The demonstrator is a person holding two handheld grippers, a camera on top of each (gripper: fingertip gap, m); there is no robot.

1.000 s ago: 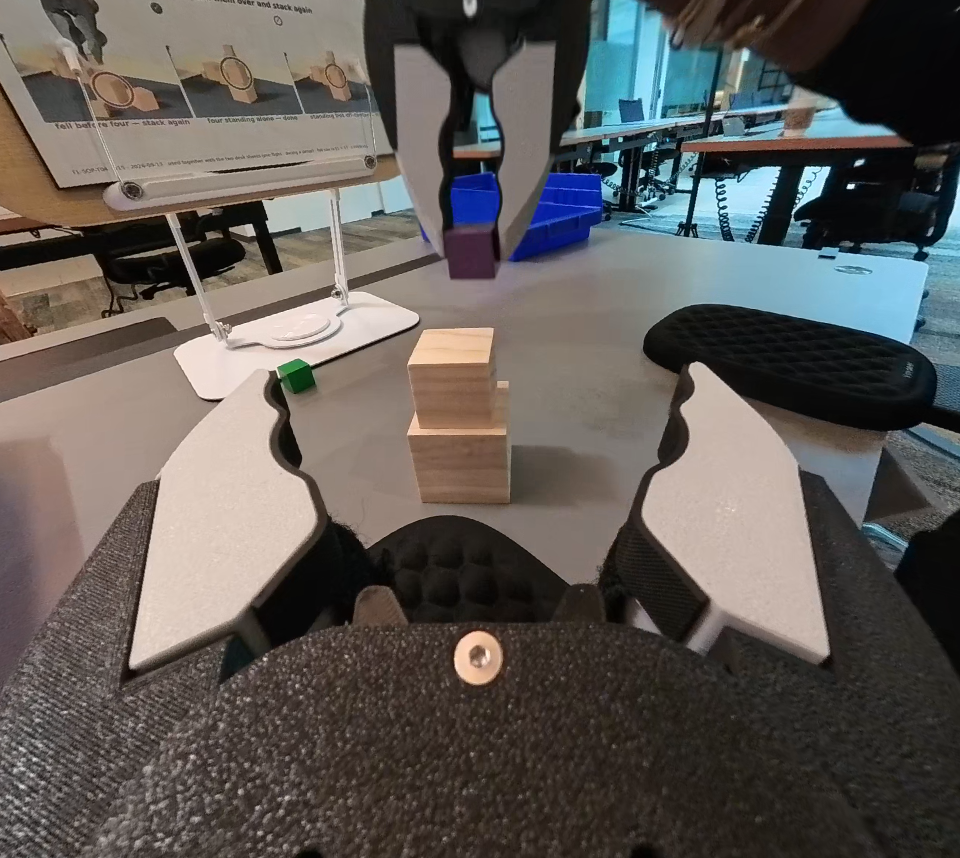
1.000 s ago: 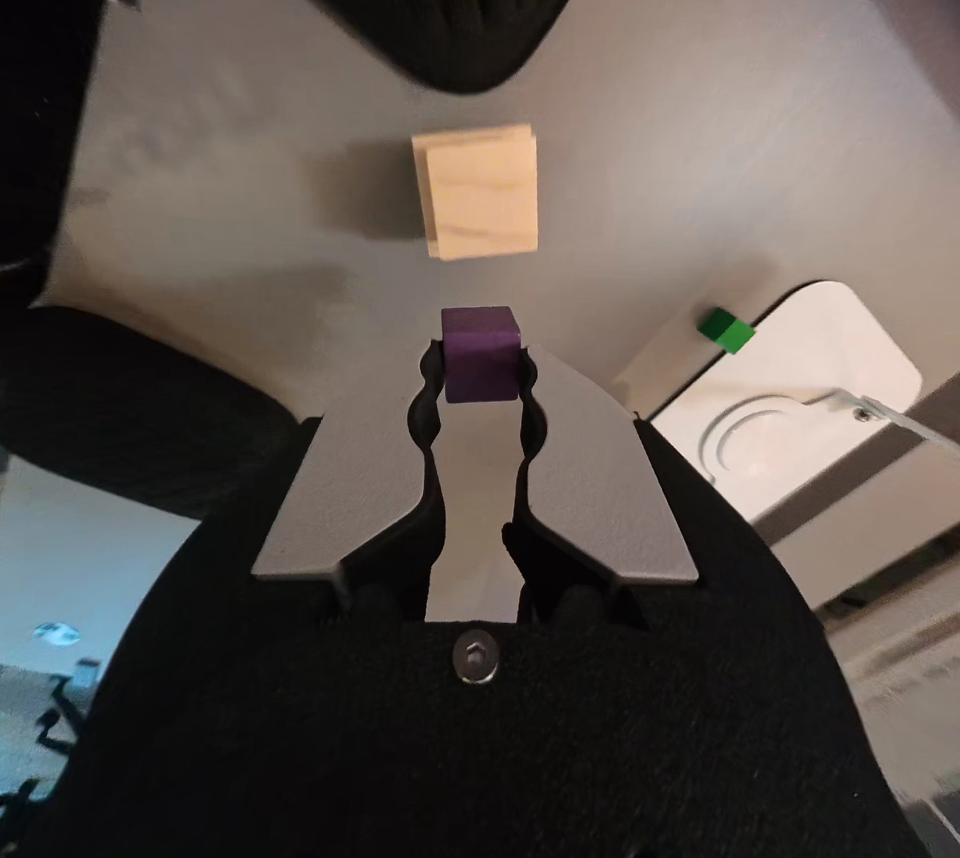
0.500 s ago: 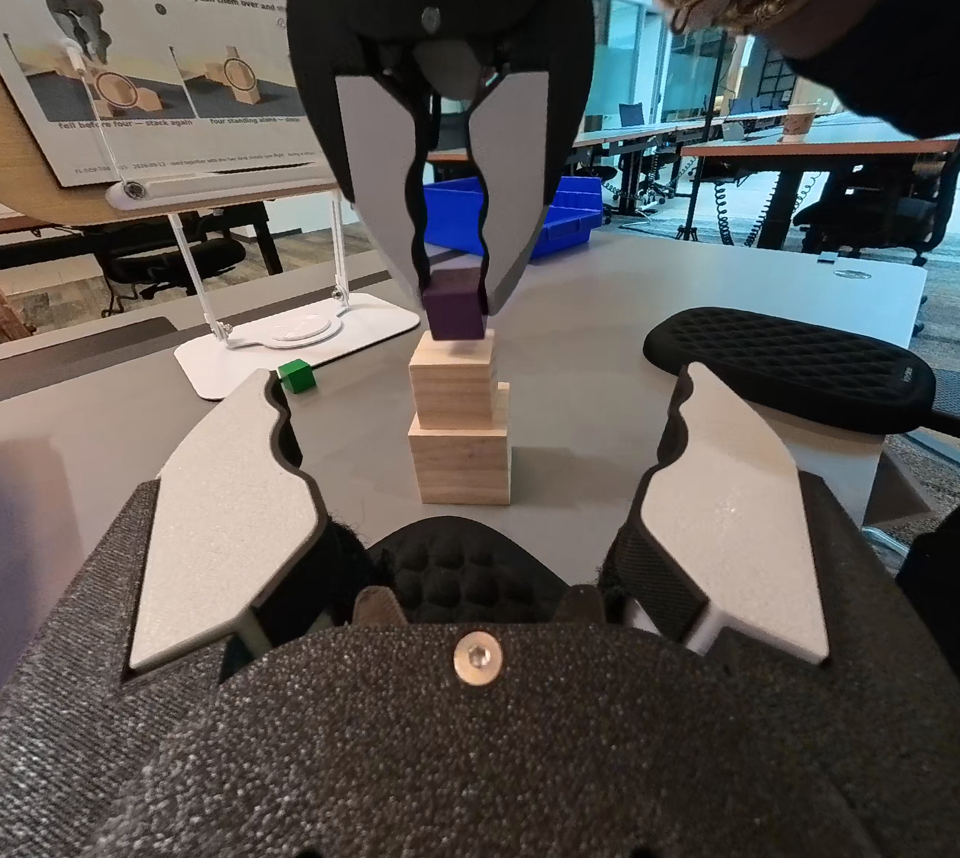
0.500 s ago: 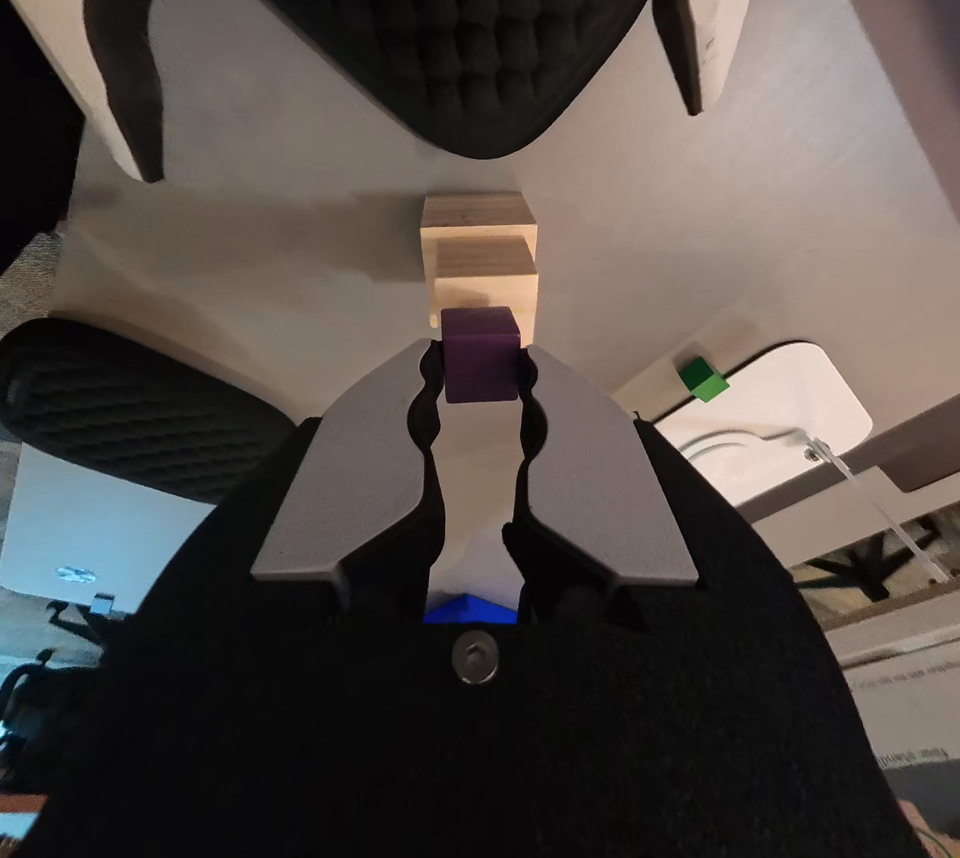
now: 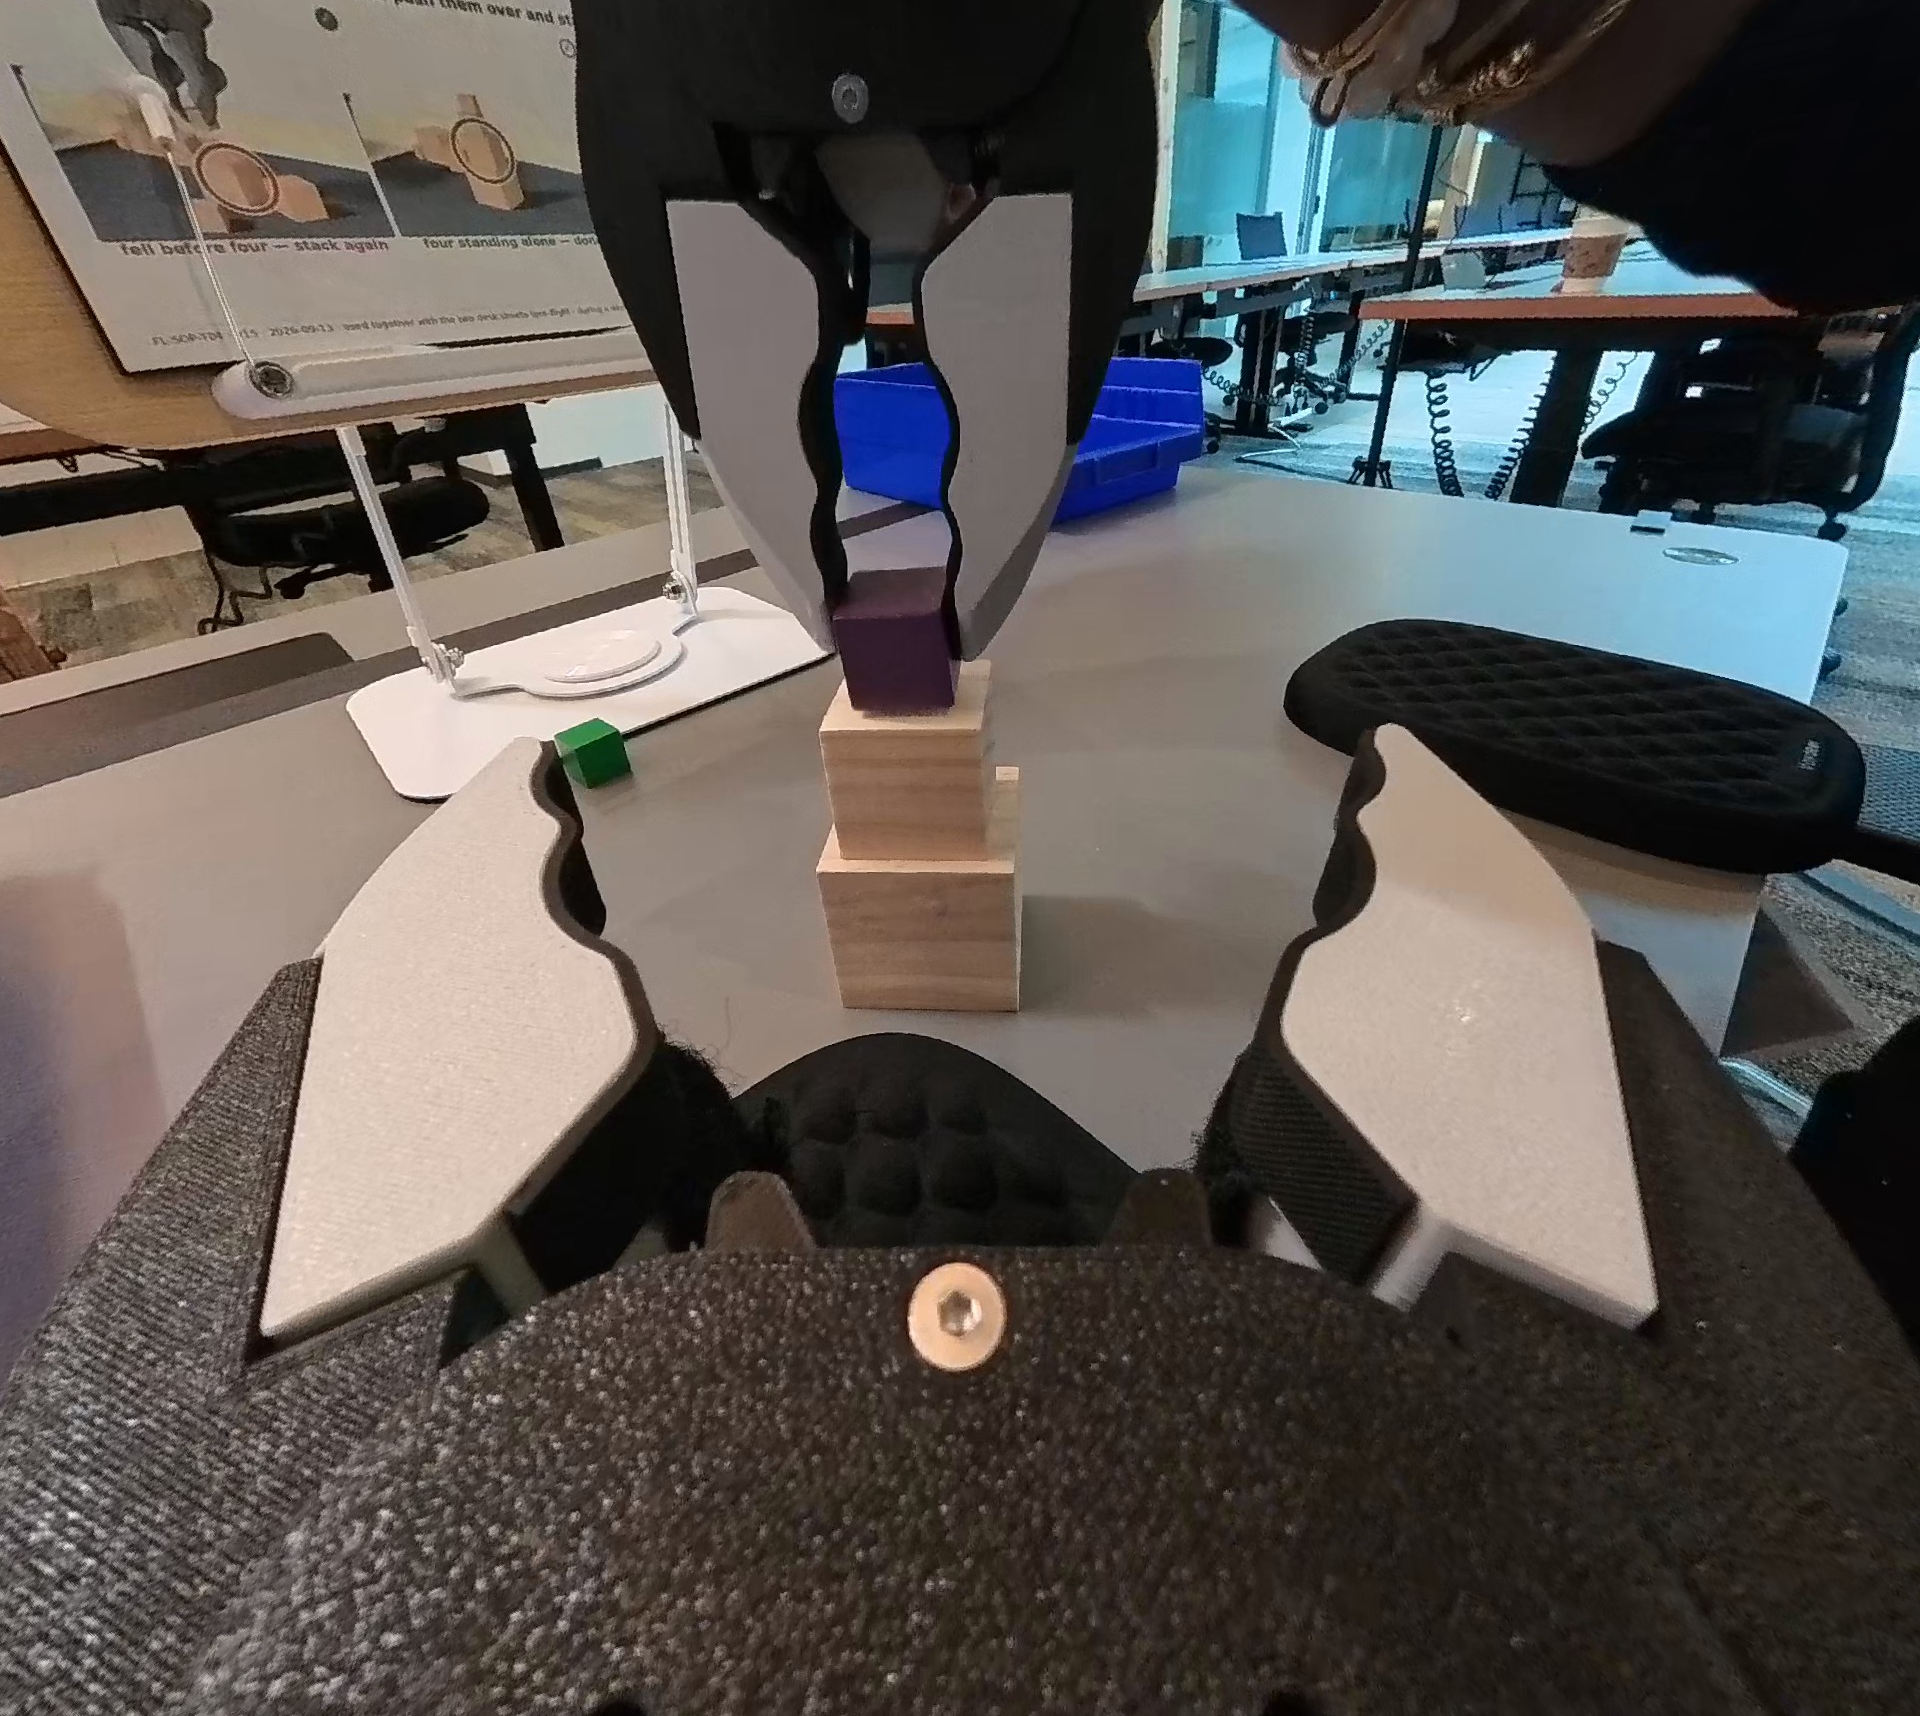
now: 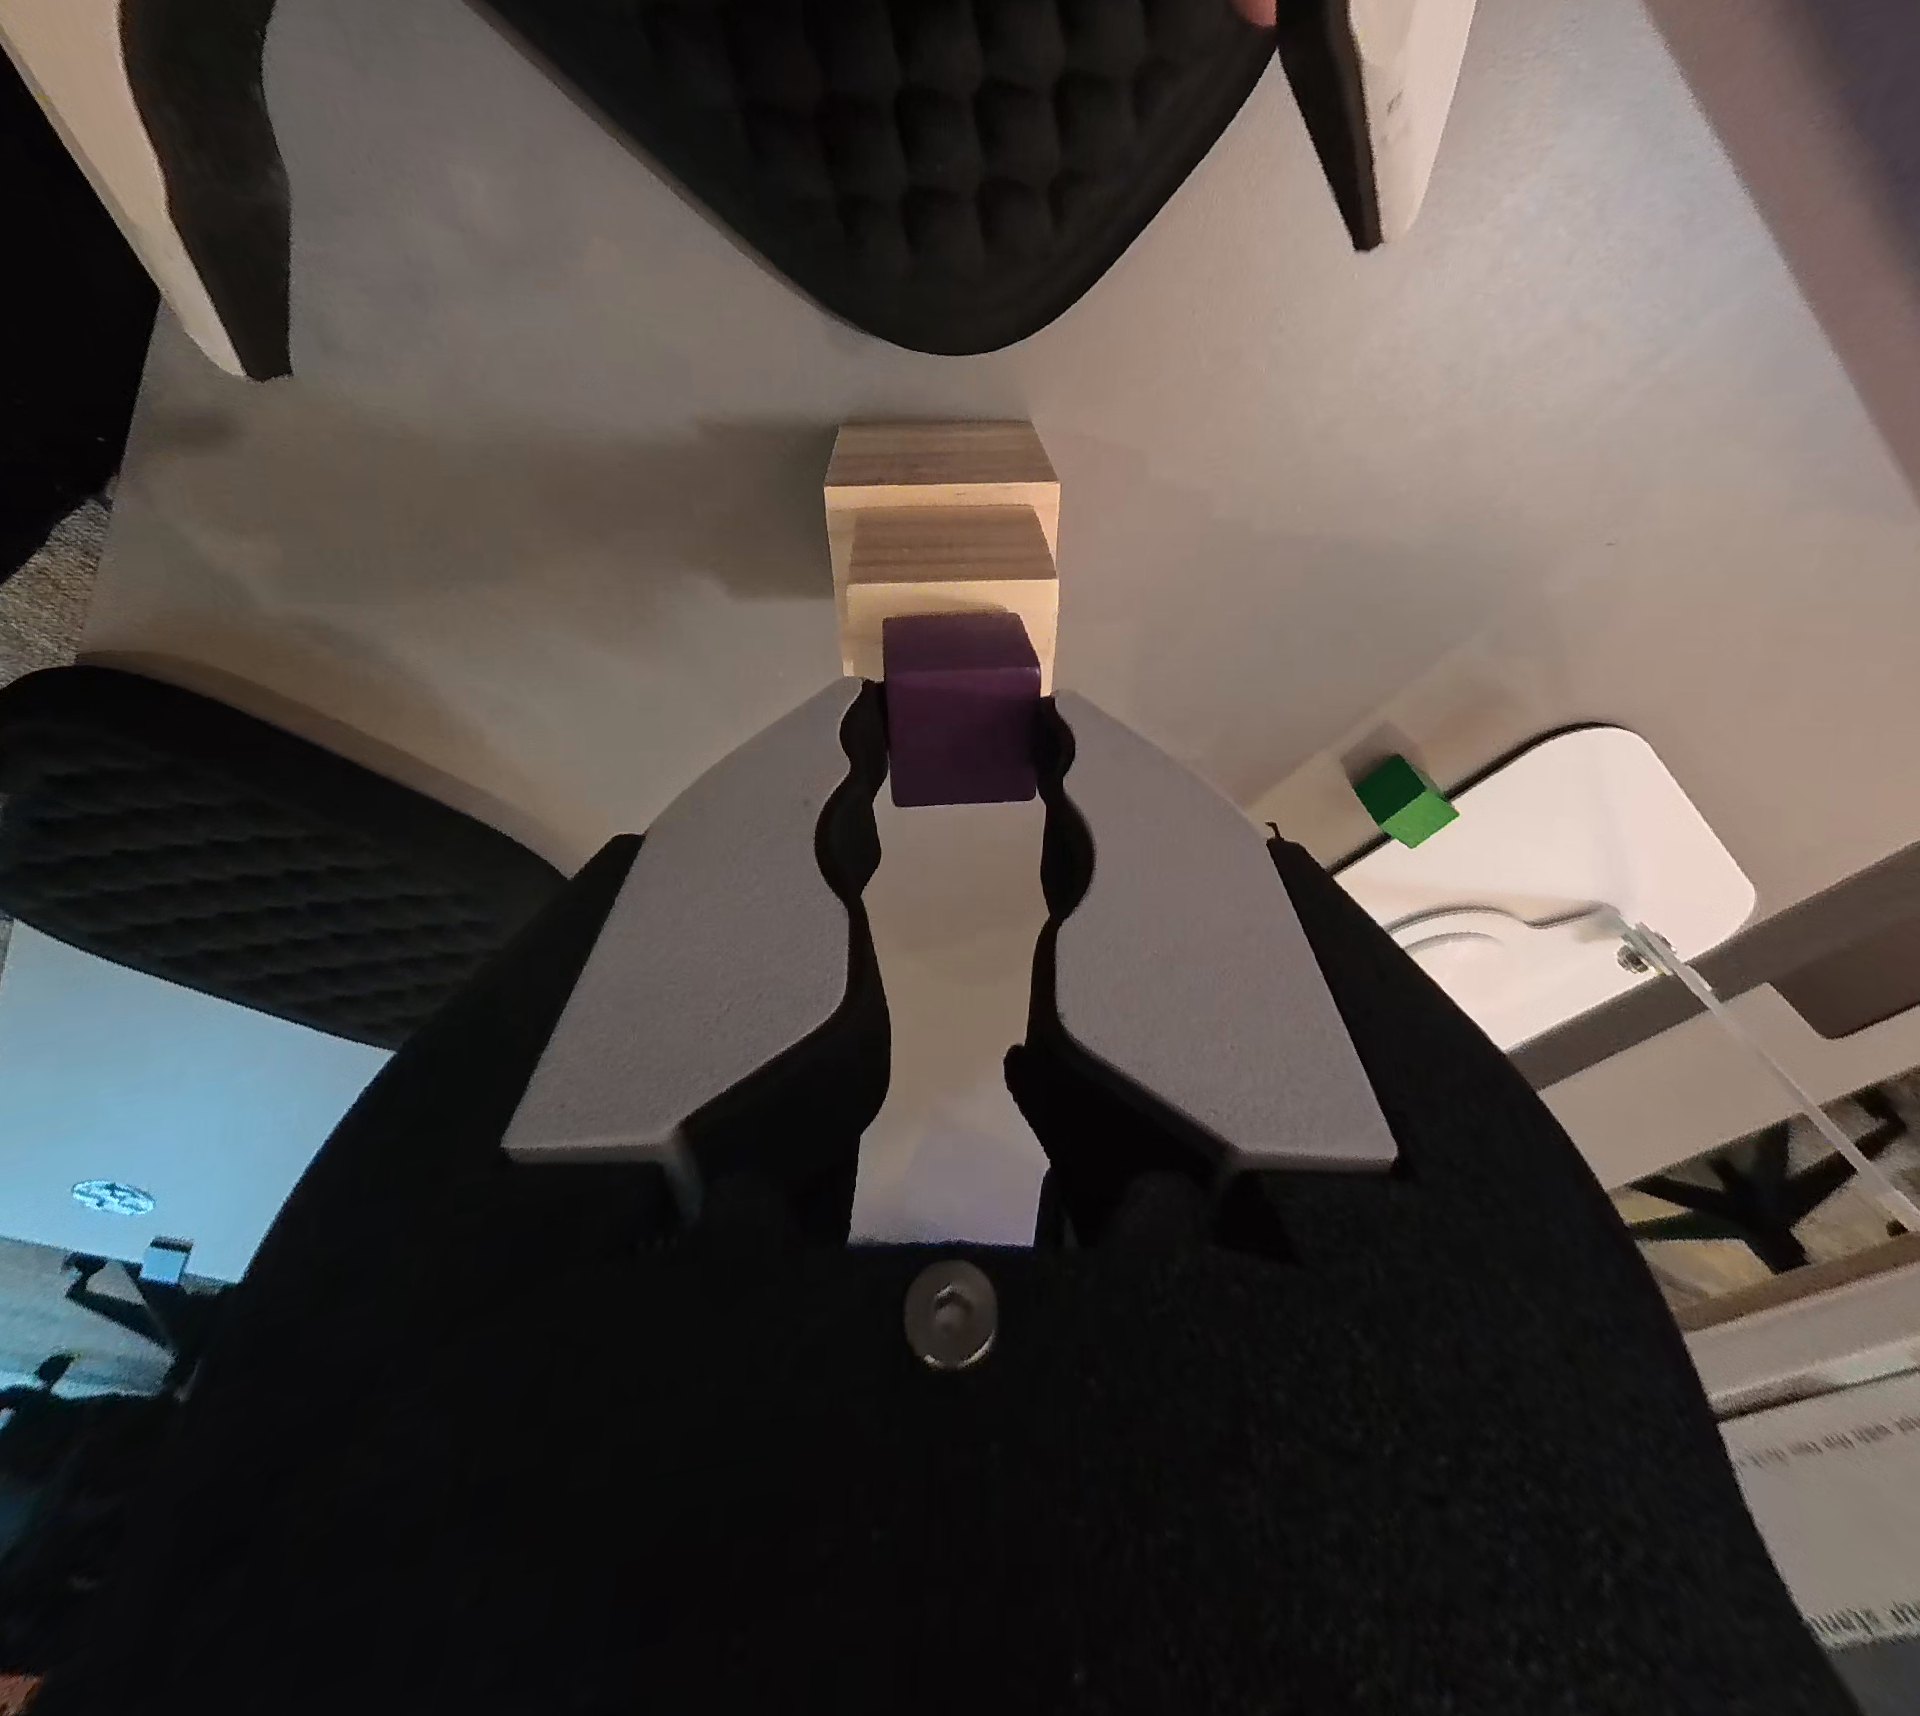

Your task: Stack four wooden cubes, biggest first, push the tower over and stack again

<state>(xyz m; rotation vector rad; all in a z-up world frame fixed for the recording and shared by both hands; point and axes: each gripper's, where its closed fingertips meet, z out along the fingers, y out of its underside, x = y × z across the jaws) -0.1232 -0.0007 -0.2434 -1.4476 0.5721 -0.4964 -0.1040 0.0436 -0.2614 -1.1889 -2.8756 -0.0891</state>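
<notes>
My right gripper [image 6: 961,710] is shut on a small purple cube [image 6: 961,736]; both pads press its sides. In the left wrist view the gripper [image 5: 896,617] comes down from above and the purple cube [image 5: 899,643] sits at the top face of a two-block wooden stack: a smaller block [image 5: 904,788] on a larger one [image 5: 920,934]. The stack also shows in the right wrist view [image 6: 945,549]. My left gripper [image 5: 956,793] is wide open and empty, its fingers [image 5: 457,991] either side of the stack without touching it.
A small green cube [image 5: 592,750] lies left of the stack beside the white base [image 5: 540,679] of a document stand holding a printed sheet. A black padded rest [image 5: 1569,736] lies at the right. A blue bin [image 5: 1122,435] stands at the back of the grey table [image 5: 1351,586]. The gap from one gripper's tips to the other's is roughly 7 centimeters.
My right gripper has come down and towards the stack with the purple cube, from well above it to its top face. The left gripper stays still and open.
</notes>
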